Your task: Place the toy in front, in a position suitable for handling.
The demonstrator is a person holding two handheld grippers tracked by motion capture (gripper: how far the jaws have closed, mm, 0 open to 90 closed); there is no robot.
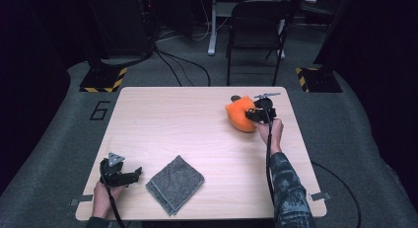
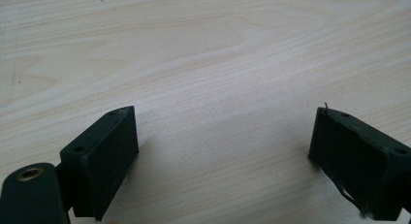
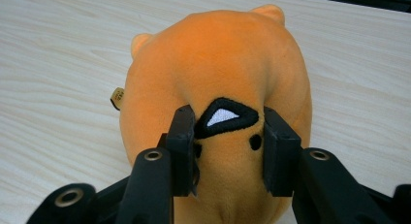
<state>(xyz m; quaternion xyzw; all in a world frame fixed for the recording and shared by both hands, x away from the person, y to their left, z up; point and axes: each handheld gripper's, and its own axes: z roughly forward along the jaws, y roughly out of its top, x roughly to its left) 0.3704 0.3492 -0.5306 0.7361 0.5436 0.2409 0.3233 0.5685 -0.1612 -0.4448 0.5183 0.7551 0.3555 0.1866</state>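
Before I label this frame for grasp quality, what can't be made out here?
- Orange plush toy: underside and far side, hidden by its own body in the right gripper view.
- Small tag beside it: too small to read.
- Right gripper: fingers' contact too small in the high view.
- Grey cloth: underside hidden.

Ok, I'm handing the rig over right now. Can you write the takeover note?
Right gripper: fingers pressed into the orange plush toy, which sits on the table at its far right.
Left gripper: open, nothing between its fingers, low over bare table at the near left.
Folded grey cloth: near edge, untouched.
Done: toy gripped.
Left: lift and place the toy; destination can't be told.
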